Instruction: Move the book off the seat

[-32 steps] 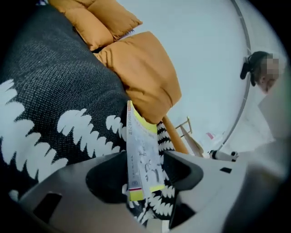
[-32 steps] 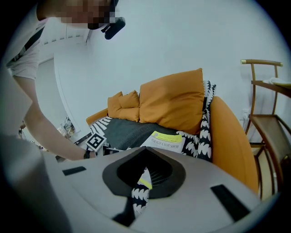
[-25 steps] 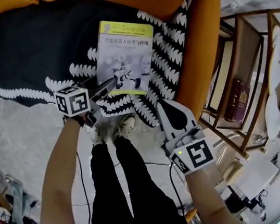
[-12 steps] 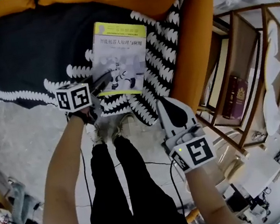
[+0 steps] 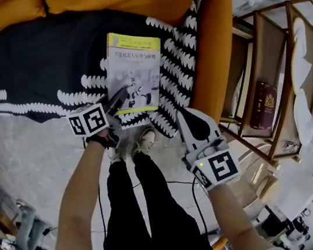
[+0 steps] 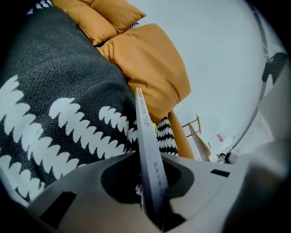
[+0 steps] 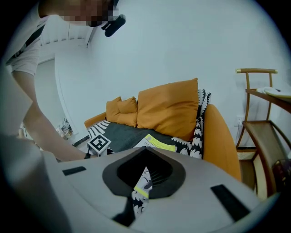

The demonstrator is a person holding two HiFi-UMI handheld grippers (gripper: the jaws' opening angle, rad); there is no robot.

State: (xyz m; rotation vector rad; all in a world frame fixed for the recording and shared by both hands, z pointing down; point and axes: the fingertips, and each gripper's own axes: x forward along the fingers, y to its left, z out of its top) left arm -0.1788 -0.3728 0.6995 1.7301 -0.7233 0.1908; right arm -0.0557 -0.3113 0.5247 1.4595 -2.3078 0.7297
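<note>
On blanket-covered seat of orange sofa (image 5: pixel 221 52), book (image 5: pixel 133 66) has near corner in left tongs (image 5: pixel 121 94); these just closed further, now clamped on it. Nearby, right tongs (image 5: pixel 182 114) together, empty. Lift slowly, hold pinch firm, carry book clear past seat edge.

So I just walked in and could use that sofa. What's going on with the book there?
A person is working with tongs in each hand. The left tongs have just been closing and now pinch the near edge of the book. The book is over the black-and-white blanket on the orange sofa and has not yet been carried off it. The right tongs are shut and empty, in front of the sofa near its arm.
</note>
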